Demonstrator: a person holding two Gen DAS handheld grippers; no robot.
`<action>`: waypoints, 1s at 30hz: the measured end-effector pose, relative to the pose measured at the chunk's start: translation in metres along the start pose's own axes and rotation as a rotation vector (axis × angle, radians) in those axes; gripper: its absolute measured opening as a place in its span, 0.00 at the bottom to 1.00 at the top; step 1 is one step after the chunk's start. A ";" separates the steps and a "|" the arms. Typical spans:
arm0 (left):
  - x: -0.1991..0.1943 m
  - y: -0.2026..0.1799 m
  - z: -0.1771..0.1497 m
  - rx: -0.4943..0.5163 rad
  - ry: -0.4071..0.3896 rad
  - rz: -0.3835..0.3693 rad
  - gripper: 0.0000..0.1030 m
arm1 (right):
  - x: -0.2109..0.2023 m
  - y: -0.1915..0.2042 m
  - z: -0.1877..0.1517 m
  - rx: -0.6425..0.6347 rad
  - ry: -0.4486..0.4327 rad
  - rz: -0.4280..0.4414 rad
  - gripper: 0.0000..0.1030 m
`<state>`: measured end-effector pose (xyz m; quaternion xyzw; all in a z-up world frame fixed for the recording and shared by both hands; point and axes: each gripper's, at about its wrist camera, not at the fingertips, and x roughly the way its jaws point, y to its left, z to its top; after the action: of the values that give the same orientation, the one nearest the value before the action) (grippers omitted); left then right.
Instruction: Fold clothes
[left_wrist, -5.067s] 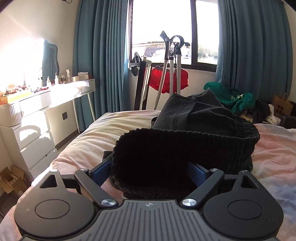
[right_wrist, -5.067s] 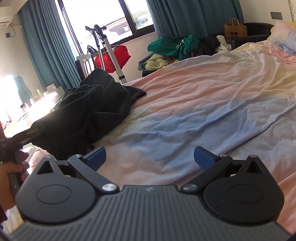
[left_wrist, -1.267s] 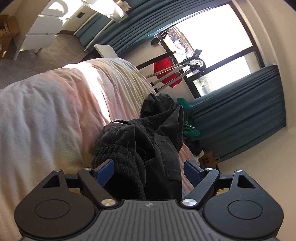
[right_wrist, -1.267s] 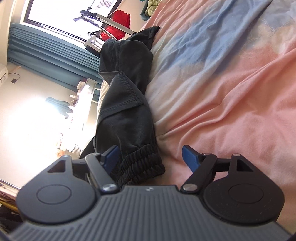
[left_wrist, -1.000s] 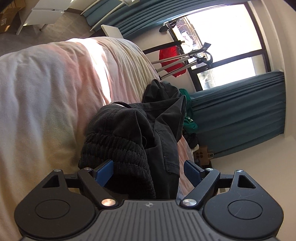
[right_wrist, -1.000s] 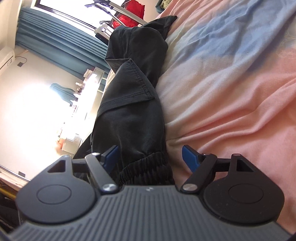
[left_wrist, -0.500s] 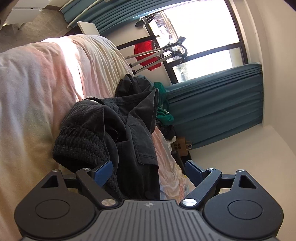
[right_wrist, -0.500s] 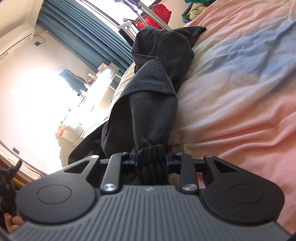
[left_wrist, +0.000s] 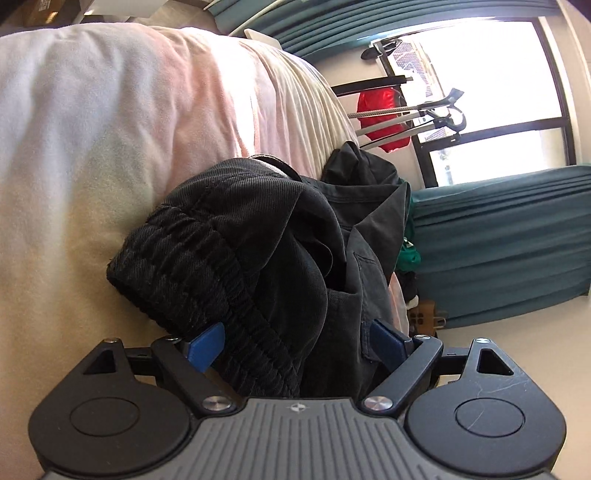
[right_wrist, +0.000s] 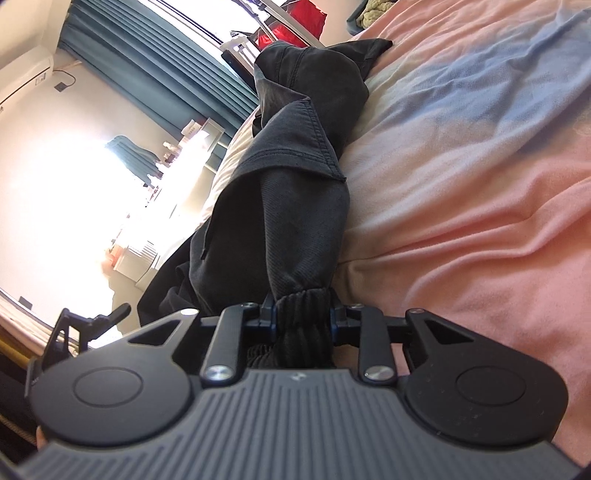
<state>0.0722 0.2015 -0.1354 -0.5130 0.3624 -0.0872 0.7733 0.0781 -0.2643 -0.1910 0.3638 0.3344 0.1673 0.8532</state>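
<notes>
Item: black trousers (left_wrist: 295, 236), crumpled lengthwise on a bed (left_wrist: 92, 129) with a pink, cream and blue cover.

Right gripper (right_wrist: 302, 317): held low over the bed, rolled to one side so the room appeared tilted; jaws clamped tight on a ribbed elastic cuff (right_wrist: 301, 306) of the trousers.

Left gripper (left_wrist: 295, 341): likewise rolled sideways, level with the mattress; blue fingers (left_wrist: 205, 343) spread wide, the ribbed elastic band (left_wrist: 192, 266) and bunched cloth lying between them, unclamped.

Background: teal curtains (left_wrist: 498, 240), bright window (left_wrist: 498, 74).

Matt black ribbed-cuff trousers (left_wrist: 258, 266), seemingly cotton; soft pastel bedsheet (right_wrist: 461, 155).
</notes>
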 end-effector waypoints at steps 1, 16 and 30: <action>0.003 -0.001 -0.002 0.014 0.018 0.010 0.84 | -0.001 0.000 -0.001 0.000 -0.001 -0.002 0.26; 0.043 -0.005 -0.032 0.071 0.207 0.047 0.84 | -0.006 -0.002 -0.003 0.014 -0.027 -0.005 0.26; 0.029 0.021 0.028 -0.143 -0.202 -0.003 0.71 | -0.006 -0.007 -0.004 0.015 -0.043 -0.010 0.25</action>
<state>0.1067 0.2164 -0.1611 -0.5736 0.2871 -0.0099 0.7671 0.0714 -0.2702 -0.1951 0.3719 0.3190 0.1527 0.8582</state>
